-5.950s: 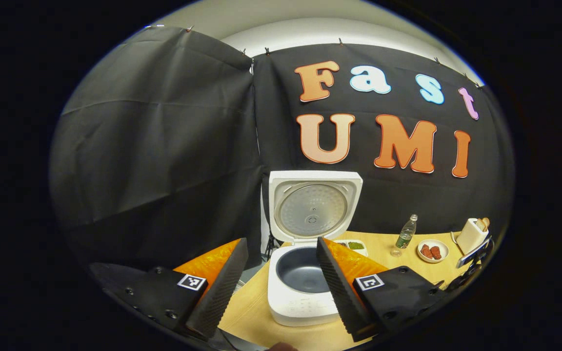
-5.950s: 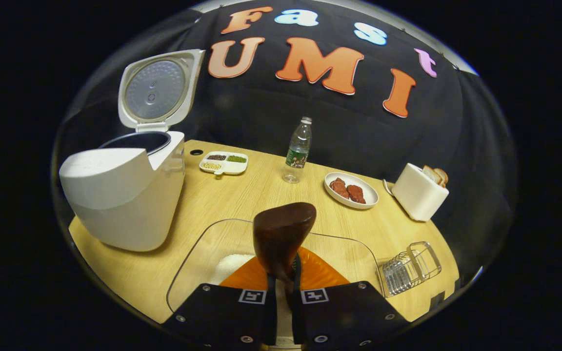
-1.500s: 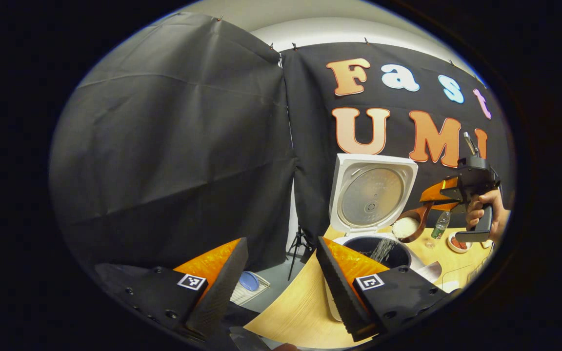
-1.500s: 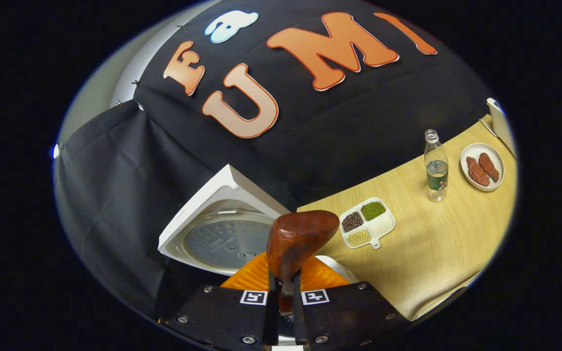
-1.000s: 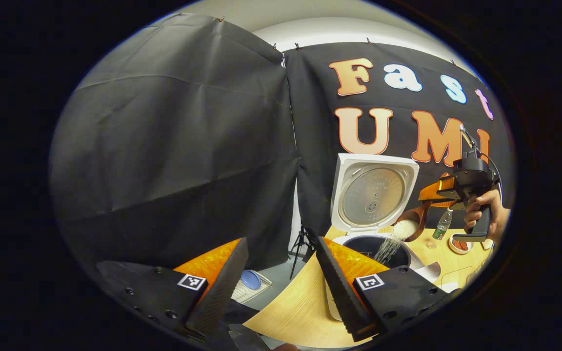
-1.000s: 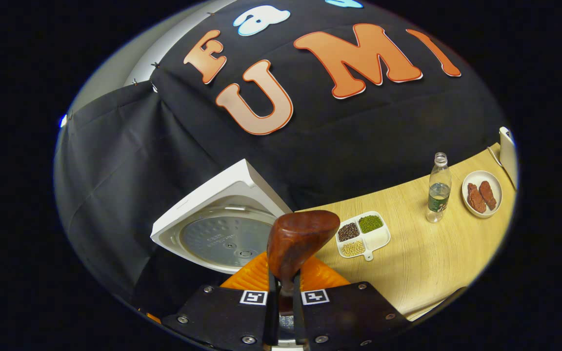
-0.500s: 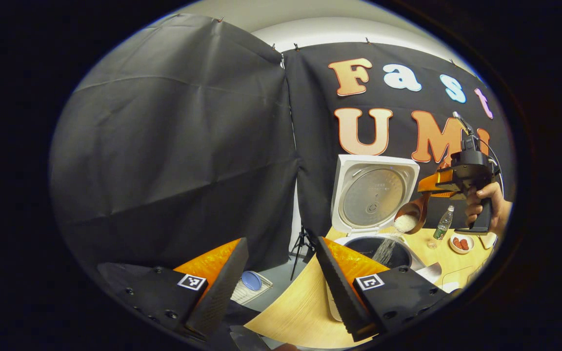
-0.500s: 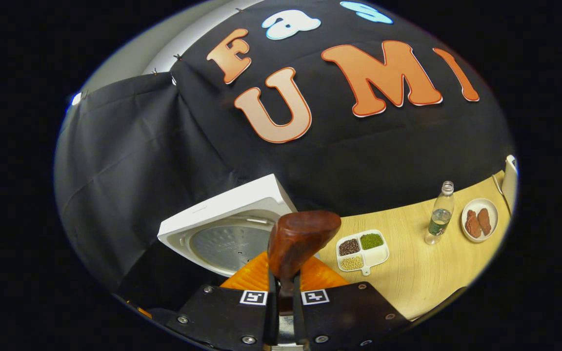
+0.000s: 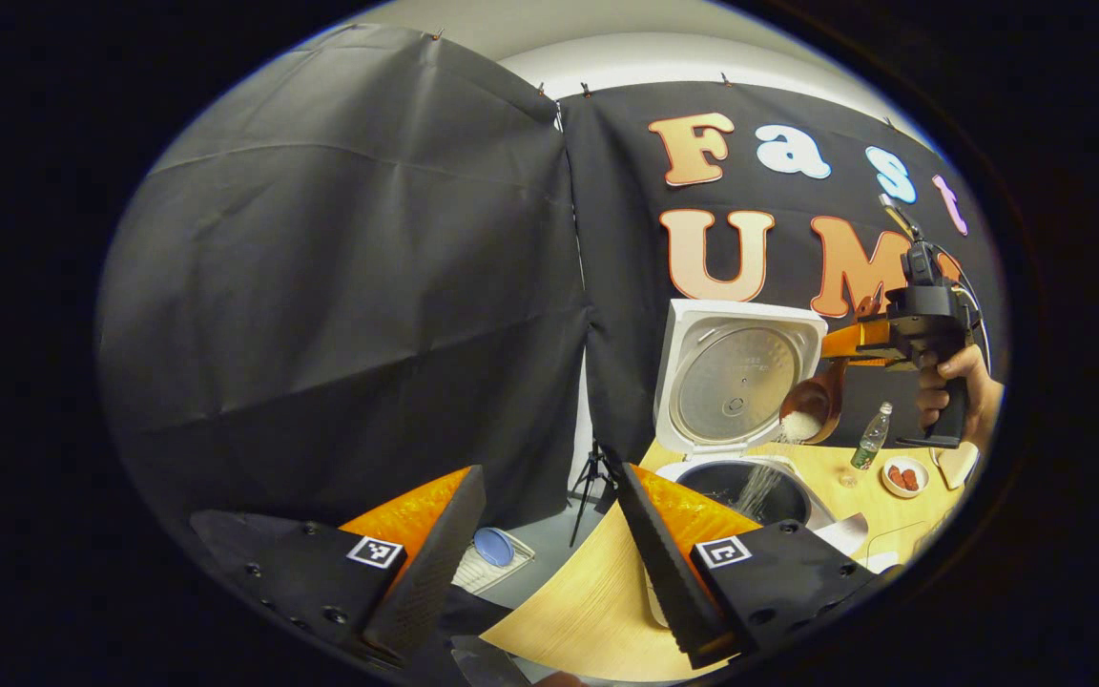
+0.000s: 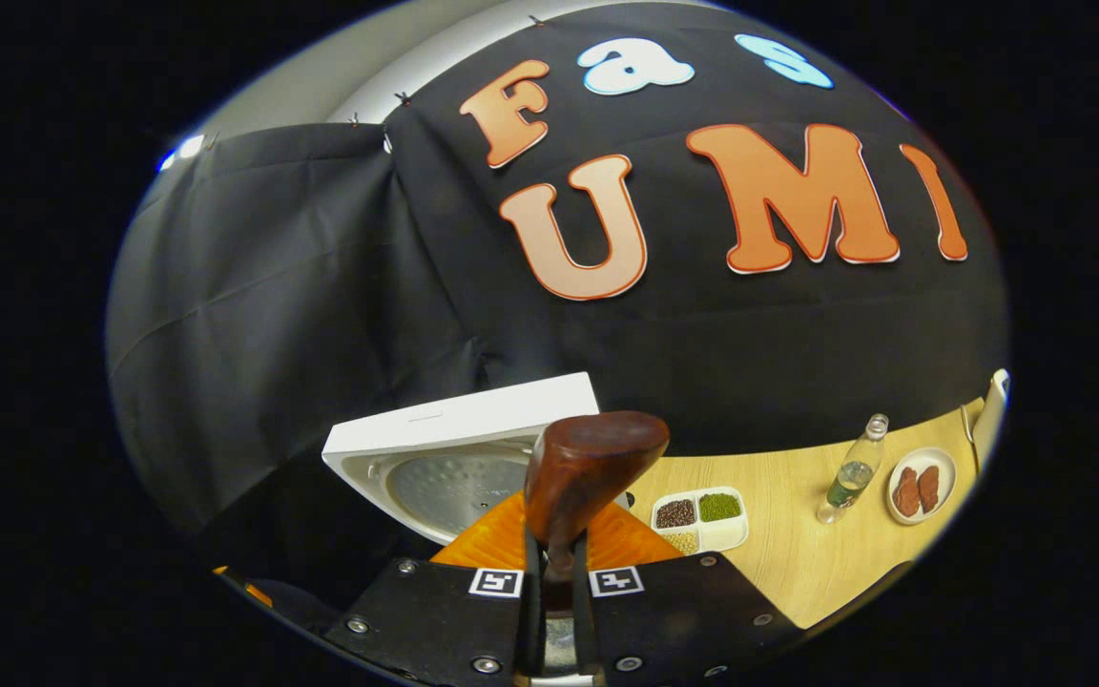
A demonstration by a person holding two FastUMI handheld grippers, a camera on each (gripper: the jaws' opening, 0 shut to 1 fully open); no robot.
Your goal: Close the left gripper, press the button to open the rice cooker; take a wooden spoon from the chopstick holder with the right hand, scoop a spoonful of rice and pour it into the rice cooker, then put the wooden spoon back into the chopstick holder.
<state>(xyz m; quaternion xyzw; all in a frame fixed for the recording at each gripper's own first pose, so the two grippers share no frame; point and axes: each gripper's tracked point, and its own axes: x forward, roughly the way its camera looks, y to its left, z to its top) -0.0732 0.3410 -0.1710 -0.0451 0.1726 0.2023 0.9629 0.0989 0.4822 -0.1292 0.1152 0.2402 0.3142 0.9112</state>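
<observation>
At the left end of the pale wooden surface [image 9: 597, 611] we see the white rice cooker [image 9: 738, 401] with its lid swung upright and its dark inner pot exposed. Above that pot, in the left gripper view, the right tool [image 9: 831, 367] is held in a person's hand [image 9: 958, 386], and the dark brown wooden spoon [image 9: 812, 405] juts from it toward the cooker, tipped with its bowl just above the pot's rim. White rice [image 9: 800, 426] sits in the spoon's bowl and a thin stream of grains falls from it into the pot.

In the right gripper view we look along the right tool [image 10: 550, 611]: both its fingers are pressed on the spoon's handle, and the rounded back of the wooden spoon [image 10: 588, 472] rises straight ahead of them, with the cooker's raised white lid [image 10: 445, 448] just to its left.

The left tool [image 9: 538, 549] hangs off the surface's left end, its fingers spread wide with nothing between them, well apart from the spoon.

Farther along the surface's back edge stand a white divided dish of beans [image 10: 702, 520], a clear plastic bottle [image 10: 853, 472] and a small white plate of reddish pieces [image 10: 920, 487].
</observation>
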